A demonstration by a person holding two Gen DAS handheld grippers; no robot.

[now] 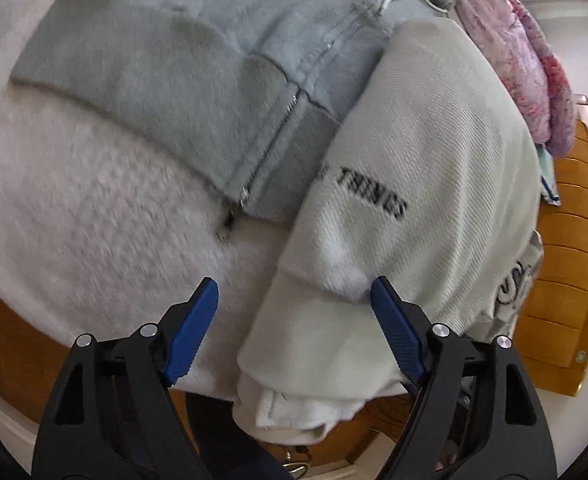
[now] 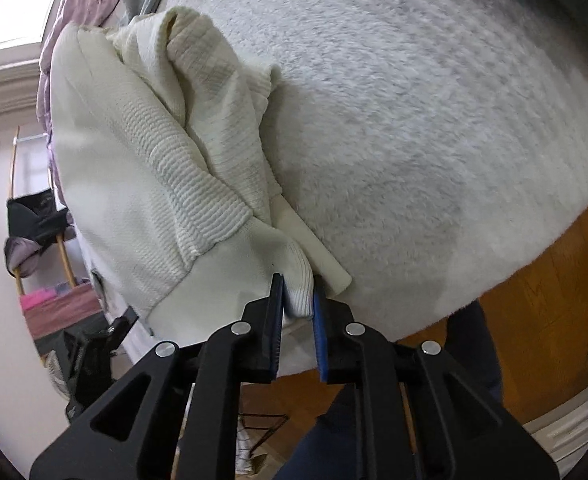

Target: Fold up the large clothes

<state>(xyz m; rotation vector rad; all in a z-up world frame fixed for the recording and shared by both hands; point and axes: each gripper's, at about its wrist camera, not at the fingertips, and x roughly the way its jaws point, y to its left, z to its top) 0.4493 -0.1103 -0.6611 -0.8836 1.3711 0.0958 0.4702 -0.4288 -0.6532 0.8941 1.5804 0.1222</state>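
Cream sweater [image 1: 414, 184]: lying part-folded on the fluffy white blanket [image 1: 94, 200], its long axis running away from you, printed lettering facing up, ribbed hem [image 2: 198, 200] nearest you.

Right gripper [image 2: 299, 300]: you are pinching a ribbed corner of the sweater, probably to draw it over for the next fold.

Left gripper [image 1: 294, 308]: you are holding it spread wide, hovering at the near edge, gripping nothing.

Grey zip hoodie [image 1: 198, 80]: lying just beside the sweater.

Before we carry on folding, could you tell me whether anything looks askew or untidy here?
The cream sweatshirt is folded unevenly: its ribbed sleeve is bunched on top, and loose layers spill over the fluffy blanket edge. The right gripper pinches a ribbed edge; the left gripper is open.
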